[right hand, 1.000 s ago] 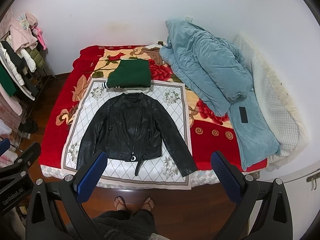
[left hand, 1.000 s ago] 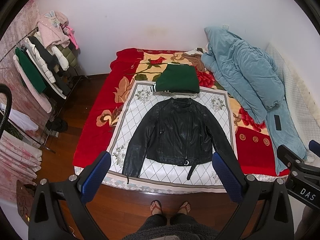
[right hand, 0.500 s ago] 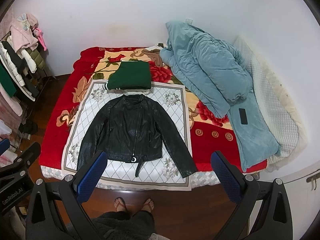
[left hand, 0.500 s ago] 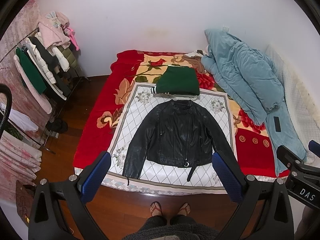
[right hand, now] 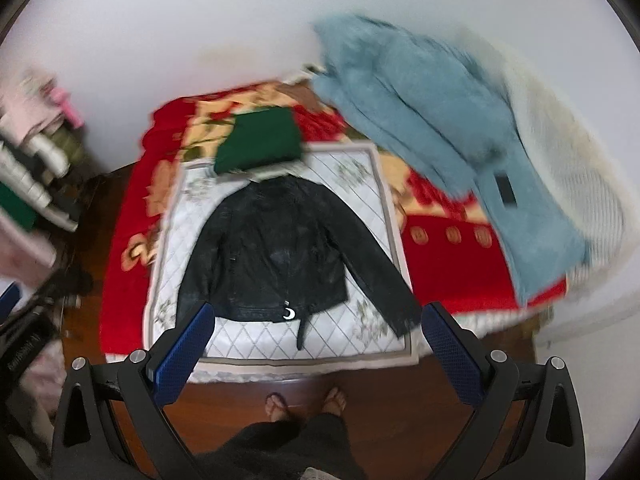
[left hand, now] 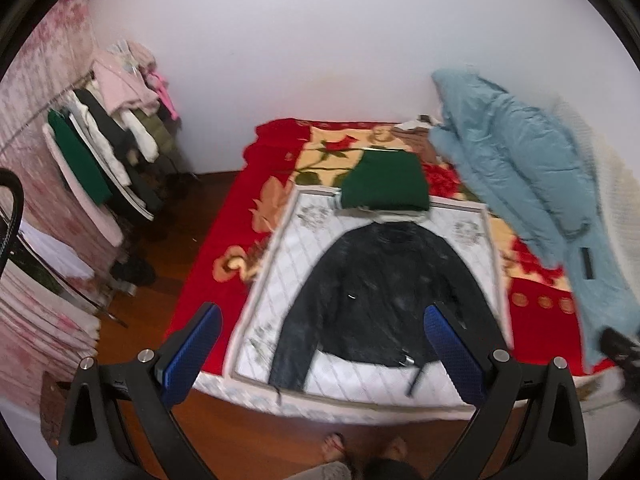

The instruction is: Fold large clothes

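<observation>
A black leather jacket (left hand: 384,292) (right hand: 280,256) lies flat and face up on a white quilted mat (left hand: 272,280) (right hand: 360,184) on the bed, sleeves spread out, belt buckle at the hem. A folded green garment (left hand: 384,184) (right hand: 260,144) sits just beyond its collar. My left gripper (left hand: 320,316) hangs open above the bed's near edge, over the jacket's left half. My right gripper (right hand: 316,316) is open too, its blue pads framing the jacket's hem. Neither touches the cloth. Both views are blurred.
A red floral blanket (left hand: 208,272) covers the bed. A blue quilt (left hand: 520,184) (right hand: 440,120) with a dark phone (right hand: 505,192) lies on the right. A clothes rack (left hand: 100,152) stands at the left. The person's sandalled feet (right hand: 304,400) stand on the wooden floor.
Both grippers have tilted and moved in toward the bed, so the jacket looms larger. The views are now motion-blurred. Nothing on the bed has moved.
</observation>
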The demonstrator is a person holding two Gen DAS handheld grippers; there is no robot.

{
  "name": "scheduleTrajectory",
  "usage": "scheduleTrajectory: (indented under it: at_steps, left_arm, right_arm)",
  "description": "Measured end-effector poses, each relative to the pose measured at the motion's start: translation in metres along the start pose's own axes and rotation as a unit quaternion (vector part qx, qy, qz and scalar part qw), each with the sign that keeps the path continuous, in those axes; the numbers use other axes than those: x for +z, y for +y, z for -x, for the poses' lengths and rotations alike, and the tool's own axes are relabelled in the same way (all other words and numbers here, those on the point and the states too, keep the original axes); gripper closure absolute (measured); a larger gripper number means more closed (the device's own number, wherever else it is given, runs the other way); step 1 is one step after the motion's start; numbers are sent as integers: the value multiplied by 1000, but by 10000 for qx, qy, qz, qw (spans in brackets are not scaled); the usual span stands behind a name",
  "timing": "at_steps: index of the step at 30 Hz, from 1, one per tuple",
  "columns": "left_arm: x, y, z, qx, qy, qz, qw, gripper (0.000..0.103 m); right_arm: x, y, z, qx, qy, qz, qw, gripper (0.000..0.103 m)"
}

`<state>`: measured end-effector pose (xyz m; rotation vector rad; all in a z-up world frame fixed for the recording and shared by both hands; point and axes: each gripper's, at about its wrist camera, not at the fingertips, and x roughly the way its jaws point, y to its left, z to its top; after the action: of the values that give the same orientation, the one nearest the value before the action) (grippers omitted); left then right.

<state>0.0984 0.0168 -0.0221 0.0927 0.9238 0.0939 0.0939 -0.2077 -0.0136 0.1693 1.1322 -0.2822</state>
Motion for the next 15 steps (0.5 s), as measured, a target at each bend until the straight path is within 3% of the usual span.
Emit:
scheduleTrajectory:
  at_steps: [3, 5, 6, 12, 13, 15]
  left_arm:
    - [-3, -5, -51, 135, 94, -118, 9998, 0]
    - [-6, -14, -93, 277, 271, -228, 9990, 0]
    - [-16, -15, -103, 321, 313, -264, 9986, 0]
    - [-51, -50, -202, 810, 919, -444, 9915, 0]
    - [-56, -58, -219, 897, 1040, -441, 9895, 0]
    - [-66, -72, -247, 1065, 1277, -482, 9849, 0]
  right_arm:
    - [-7, -31, -50, -241, 128, -621, 9977, 6]
    - [-10, -61, -90, -335, 339, -1060, 9932, 31]
    - [-13, -77, -113, -387, 510, -1287, 9896, 34]
    - [-40, -189, -259, -112, 1394, -2391, 9609, 34]
    - [-45, -207, -287, -12, 1535, -2597, 9534, 28]
    - [-60, -244, -344, 125, 1698, -2971, 9395, 28]
